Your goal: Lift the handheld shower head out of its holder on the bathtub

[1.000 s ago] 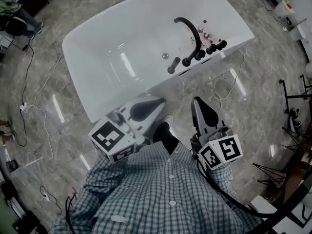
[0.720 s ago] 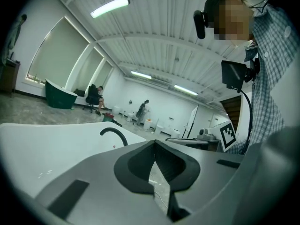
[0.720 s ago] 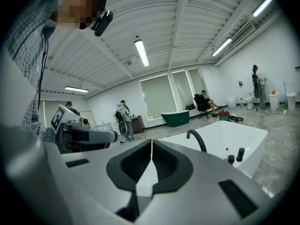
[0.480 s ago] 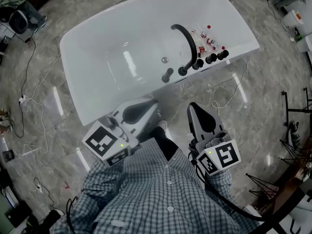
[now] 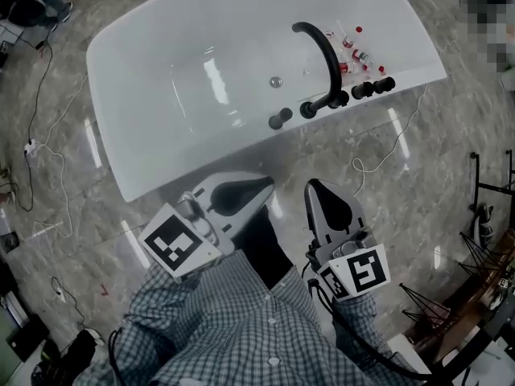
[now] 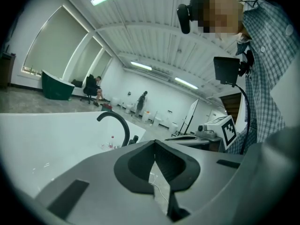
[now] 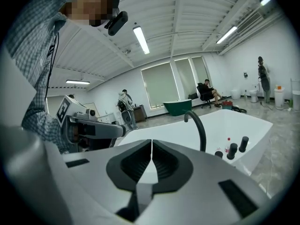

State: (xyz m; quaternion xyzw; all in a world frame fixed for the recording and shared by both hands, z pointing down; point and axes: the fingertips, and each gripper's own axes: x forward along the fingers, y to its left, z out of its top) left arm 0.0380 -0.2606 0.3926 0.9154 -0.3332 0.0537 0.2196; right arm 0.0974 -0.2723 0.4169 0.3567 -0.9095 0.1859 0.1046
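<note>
A white bathtub (image 5: 153, 147) fills the top of the head view. On its near rim a black arched spout (image 5: 319, 48) stands among a row of black knobs (image 5: 366, 89). A short black handle (image 5: 279, 119) stands apart at the row's left end; I cannot tell whether it is the shower head. My left gripper (image 5: 269, 184) and right gripper (image 5: 311, 186) hover side by side over the floor, short of the tub, both shut and empty. From the left gripper (image 6: 154, 143) the spout (image 6: 118, 123) shows ahead on the left. From the right gripper (image 7: 151, 143) the spout (image 7: 200, 126) shows ahead on the right.
Small red-capped bottles (image 5: 351, 51) lie on the tub rim behind the spout. A white cable (image 5: 378, 153) trails on the marble floor right of the tub, and more cables (image 5: 44, 143) lie at the left. Black stands (image 5: 483, 215) crowd the right edge. People sit far off.
Both grippers have sunk a little in the picture, staying shut and side by side. The head view has shifted, so the tub now sits higher in the frame.
</note>
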